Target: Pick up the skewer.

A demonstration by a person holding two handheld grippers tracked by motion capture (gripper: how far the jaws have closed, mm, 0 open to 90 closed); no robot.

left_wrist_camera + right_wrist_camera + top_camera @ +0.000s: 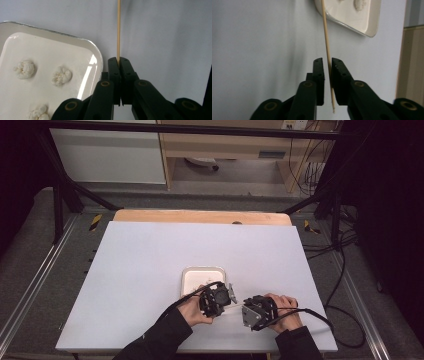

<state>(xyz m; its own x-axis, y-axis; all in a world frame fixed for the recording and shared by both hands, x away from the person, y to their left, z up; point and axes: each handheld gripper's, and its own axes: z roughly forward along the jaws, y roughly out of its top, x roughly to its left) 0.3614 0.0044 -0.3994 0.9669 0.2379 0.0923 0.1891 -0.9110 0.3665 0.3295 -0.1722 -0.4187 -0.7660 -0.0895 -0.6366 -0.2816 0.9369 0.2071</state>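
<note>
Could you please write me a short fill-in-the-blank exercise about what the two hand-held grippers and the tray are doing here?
1. The left hand-held gripper is shut on a thin wooden ____.
2. The white tray holds small ____ puffs.
3. The right hand-held gripper has its jaws slightly ____ around the skewer.
4. The tray rests on a ____ table.

Missing words: skewer; white; open; white

Left gripper (pixel 118 62) jaws pressed together; right gripper (pixel 327 63) jaws slightly parted
</note>
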